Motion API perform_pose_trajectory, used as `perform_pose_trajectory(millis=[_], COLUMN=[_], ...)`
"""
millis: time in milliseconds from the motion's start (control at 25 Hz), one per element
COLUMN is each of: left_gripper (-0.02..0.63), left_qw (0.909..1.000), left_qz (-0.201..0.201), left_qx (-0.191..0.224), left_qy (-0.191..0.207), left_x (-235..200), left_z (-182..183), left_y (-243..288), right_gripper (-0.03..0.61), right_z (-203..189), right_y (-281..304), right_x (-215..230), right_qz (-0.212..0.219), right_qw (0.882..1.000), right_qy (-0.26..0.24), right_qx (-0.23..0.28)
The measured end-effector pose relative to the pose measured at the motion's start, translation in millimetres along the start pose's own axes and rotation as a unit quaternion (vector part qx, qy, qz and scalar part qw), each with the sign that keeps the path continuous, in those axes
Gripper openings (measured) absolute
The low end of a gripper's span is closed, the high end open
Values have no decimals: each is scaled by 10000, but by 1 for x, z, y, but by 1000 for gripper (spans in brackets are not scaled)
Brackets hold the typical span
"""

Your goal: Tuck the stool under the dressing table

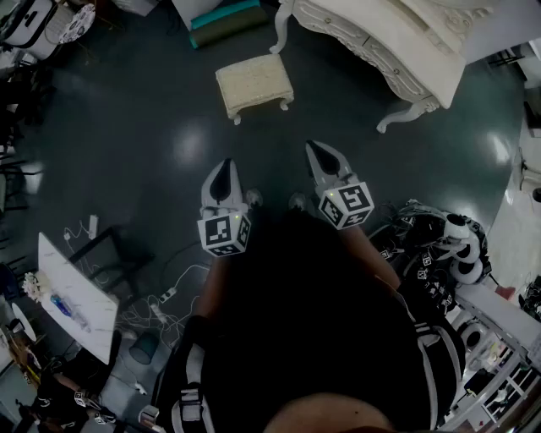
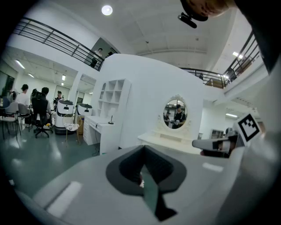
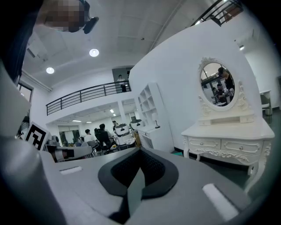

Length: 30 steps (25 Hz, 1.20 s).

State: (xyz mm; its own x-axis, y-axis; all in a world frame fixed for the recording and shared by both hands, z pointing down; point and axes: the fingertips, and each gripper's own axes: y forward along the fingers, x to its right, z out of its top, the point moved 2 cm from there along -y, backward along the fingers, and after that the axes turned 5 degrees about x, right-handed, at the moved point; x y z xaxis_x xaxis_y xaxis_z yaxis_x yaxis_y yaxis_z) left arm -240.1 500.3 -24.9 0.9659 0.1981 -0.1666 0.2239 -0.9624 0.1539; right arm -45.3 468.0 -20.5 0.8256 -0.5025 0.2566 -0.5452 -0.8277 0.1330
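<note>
A cream upholstered stool [image 1: 254,84] stands on the dark floor, out in the open to the left of the white carved dressing table [image 1: 397,51]. The table with its oval mirror [image 3: 218,85] shows at the right of the right gripper view. My left gripper [image 1: 222,175] and right gripper [image 1: 325,156] hover side by side well short of the stool, both shut with nothing between the jaws. In the left gripper view the right gripper [image 2: 215,144] shows at the right, in front of the table [image 2: 169,140].
A teal cushion [image 1: 226,21] lies behind the stool. A white board [image 1: 76,296] and loose cables [image 1: 161,296] lie at lower left. A rack with patterned gear [image 1: 439,254] stands at right. People and office chairs [image 2: 39,116] are far off.
</note>
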Motion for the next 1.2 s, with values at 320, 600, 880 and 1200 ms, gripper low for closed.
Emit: perform_pose_trajectory(millis=[320,600,880,1200], left_gripper=[9,9,9,9], left_qw=[10000,10000,9999,9993], left_qz=[-11,-50,-57,-267], left_qx=[-2,-14,-73,-228], left_qy=[-35,-61,-113,-134], left_x=[-4,-10,-26,-61], left_z=[0,-2,-4,-8], left_y=[4,4,4,7], right_gripper=[-3,-3,-3,-3], right_z=[0,0,-5,-15], right_y=[7,10,17,43], right_x=[-2,-6,-17,-43], right_qz=[24,-11,-18,-137], right_qw=[10000,9999,9999,9998], right_qy=[-42,76,107,85], right_qx=[-28,72,-7,-84])
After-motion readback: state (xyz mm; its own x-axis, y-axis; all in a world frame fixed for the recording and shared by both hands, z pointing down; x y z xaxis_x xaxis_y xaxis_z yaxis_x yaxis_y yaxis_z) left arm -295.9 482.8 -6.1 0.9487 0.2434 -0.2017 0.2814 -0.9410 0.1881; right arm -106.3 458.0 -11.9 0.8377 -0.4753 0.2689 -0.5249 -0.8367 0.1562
